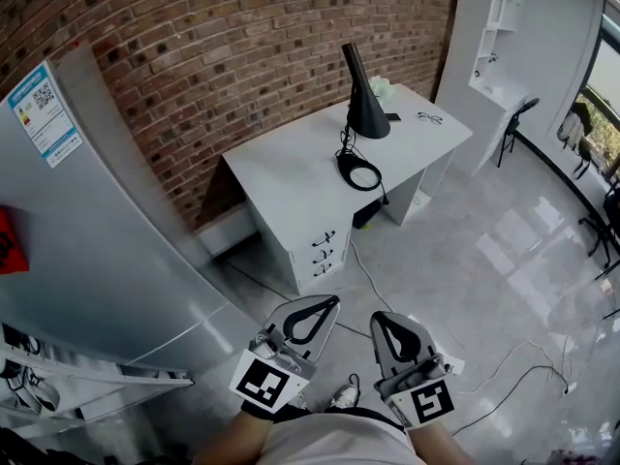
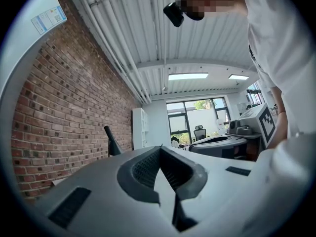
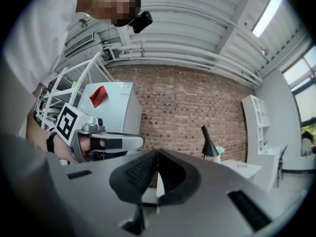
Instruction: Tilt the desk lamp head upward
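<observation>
A black desk lamp [image 1: 365,100] with a cone head pointing down stands on the white desk [image 1: 281,177] by the brick wall; its ring base [image 1: 358,172] lies in front of it. Far from the desk, low in the head view, my left gripper [image 1: 335,301] and right gripper [image 1: 377,317] are both shut with nothing in them, side by side. Beyond the shut tips of the left gripper [image 2: 160,147], the lamp [image 2: 112,143] looks small. It also shows, just as distant, in the right gripper view past the right gripper [image 3: 157,151], where the lamp [image 3: 209,144] stands right of centre.
A grey fridge [image 1: 87,221] fills the left side. The desk has drawers [image 1: 325,250], a phone [image 1: 392,117] and glasses [image 1: 429,118] on top. Cables [image 1: 368,279] trail over the glossy floor. A white shelf [image 1: 499,37] and a chair [image 1: 513,124] stand at the right.
</observation>
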Demonstrator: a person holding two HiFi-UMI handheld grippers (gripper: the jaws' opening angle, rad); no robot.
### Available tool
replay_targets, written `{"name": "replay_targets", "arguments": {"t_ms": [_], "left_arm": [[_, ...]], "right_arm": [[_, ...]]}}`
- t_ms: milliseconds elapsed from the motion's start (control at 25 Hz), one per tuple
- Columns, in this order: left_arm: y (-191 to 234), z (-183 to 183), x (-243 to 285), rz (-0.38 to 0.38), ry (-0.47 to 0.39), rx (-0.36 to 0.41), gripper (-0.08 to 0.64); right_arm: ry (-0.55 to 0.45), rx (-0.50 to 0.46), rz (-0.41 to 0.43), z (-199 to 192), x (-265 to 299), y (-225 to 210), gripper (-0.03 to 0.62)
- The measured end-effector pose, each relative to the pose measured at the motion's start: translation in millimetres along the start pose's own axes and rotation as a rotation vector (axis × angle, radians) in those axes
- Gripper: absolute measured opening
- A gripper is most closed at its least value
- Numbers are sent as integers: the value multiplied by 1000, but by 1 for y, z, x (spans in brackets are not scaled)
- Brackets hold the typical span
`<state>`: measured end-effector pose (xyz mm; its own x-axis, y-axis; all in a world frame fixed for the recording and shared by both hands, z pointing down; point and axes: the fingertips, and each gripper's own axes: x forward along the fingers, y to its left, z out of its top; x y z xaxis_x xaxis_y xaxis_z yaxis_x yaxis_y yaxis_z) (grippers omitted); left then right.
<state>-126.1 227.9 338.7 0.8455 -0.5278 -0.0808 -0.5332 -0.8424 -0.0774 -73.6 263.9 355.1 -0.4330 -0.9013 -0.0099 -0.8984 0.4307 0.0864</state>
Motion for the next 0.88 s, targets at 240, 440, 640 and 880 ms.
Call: {"name": "replay_targets", "arguments": {"t_ms": [240,440,640,880], "left_arm": [[-21,-5,23,2,8,-12,6],[-30,-10,36,12,19,1,6],[-35,-16,54,1,32,-8,8],[-26,-37,79,-30,53,-26,8]], "right_arm": [[-12,2,-6,-3,-22,-29,17],[-16,19,-13,-11,-33,-48,17],[-9,31,4,-16,-30,-60,17],[16,55,-18,-33,-16,-83,17]]}}
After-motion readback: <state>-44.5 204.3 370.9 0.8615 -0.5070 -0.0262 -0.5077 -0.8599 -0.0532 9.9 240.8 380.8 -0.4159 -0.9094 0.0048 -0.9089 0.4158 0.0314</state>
